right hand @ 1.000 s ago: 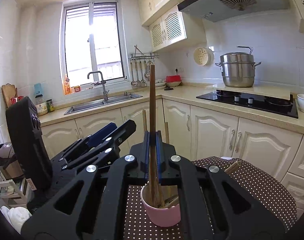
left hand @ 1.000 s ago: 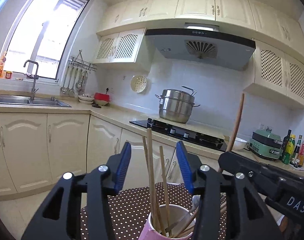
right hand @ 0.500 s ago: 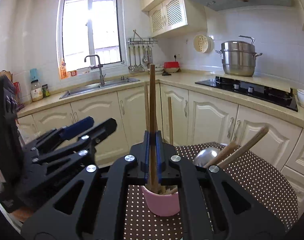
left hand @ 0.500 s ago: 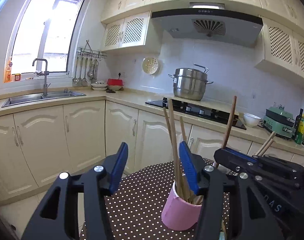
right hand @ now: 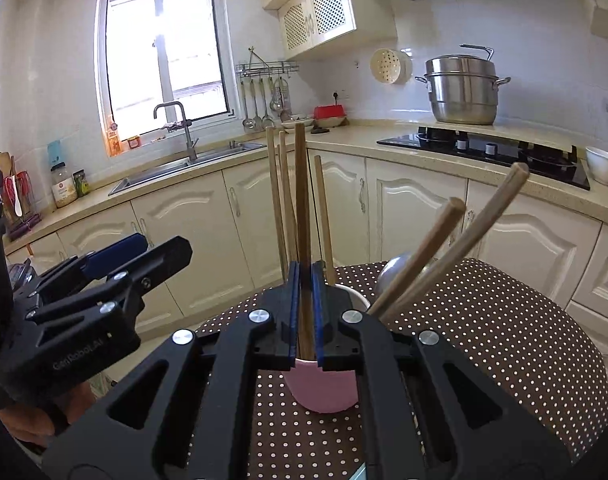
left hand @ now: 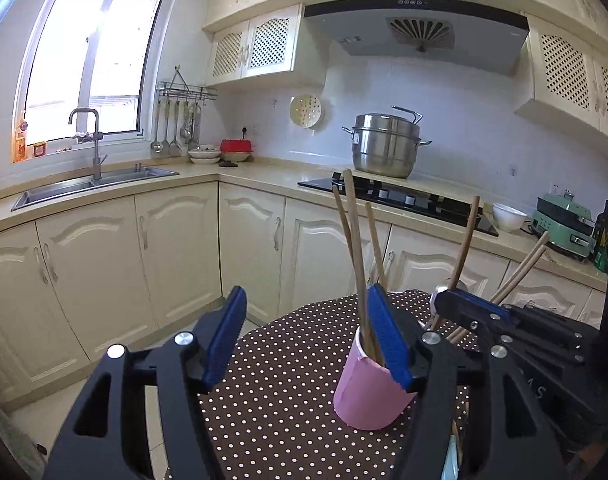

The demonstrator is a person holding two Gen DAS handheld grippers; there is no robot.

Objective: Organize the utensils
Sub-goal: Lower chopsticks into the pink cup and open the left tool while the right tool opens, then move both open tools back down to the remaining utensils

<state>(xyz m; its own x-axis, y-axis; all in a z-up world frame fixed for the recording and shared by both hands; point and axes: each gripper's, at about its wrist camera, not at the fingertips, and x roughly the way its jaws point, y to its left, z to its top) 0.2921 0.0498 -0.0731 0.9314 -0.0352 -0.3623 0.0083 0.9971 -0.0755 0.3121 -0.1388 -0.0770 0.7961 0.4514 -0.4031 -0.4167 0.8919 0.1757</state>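
The brown wooden stick point(right hand: 301, 216) I hold stands nearly upright, its lower end in the pink cup point(right hand: 324, 392) on the dotted table point(right hand: 504, 340). My right tool point(right hand: 305, 312) is clamped on it. My left tool point(left hand: 304, 340) is opening beside the cup, nothing between its pads.

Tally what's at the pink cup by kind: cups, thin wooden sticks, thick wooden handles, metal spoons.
Pink cup: 1
Thin wooden sticks: 4, one of them clamped in the right gripper
Thick wooden handles: 2
Metal spoon: 1
Total: 8
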